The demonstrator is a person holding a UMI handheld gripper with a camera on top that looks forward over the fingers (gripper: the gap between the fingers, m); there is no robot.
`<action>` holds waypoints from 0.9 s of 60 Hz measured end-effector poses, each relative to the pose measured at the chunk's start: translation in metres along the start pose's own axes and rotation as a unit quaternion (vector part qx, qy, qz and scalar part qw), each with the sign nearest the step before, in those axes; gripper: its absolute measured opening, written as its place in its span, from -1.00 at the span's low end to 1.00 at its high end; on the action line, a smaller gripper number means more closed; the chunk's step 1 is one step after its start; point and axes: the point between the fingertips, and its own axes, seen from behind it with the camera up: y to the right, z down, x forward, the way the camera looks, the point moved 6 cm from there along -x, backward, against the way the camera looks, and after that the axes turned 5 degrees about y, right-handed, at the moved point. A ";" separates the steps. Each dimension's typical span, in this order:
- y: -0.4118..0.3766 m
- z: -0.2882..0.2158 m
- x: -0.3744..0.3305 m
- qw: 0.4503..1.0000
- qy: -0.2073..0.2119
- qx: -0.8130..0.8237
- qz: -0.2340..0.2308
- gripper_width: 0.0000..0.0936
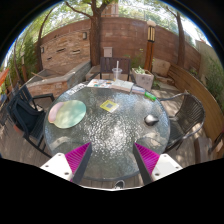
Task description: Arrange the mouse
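Beyond the empty, spread fingers point(112, 160), a small, indistinct mouse point(151, 119) sits on the glass table point(105, 125).

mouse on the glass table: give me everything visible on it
The mouse is a small, rounded, grey-silver object, low and smooth; buttons, wheel and any cable are too small to tell. It lies flat on the round glass table, near its edge, apart from the other items there. It sits ahead of the hand-held gripper, off to one side beyond the finger; the open fingers do not touch it.
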 end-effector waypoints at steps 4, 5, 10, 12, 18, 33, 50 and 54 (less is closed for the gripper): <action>0.041 0.009 0.030 1.000 -0.003 0.008 0.020 0.83; 0.051 0.010 0.039 1.000 -0.001 0.010 0.023 0.83; 0.096 0.008 0.081 0.999 0.009 0.018 0.039 0.83; 0.111 0.004 0.098 0.999 0.017 0.022 0.042 0.83; 0.144 -0.002 0.148 0.998 0.022 0.035 0.043 0.82; 0.181 -0.020 0.237 0.998 0.010 0.053 0.034 0.83; 0.183 -0.052 0.288 0.997 0.011 0.068 0.035 0.64; 0.188 -0.048 0.294 0.997 -0.003 0.059 0.057 0.40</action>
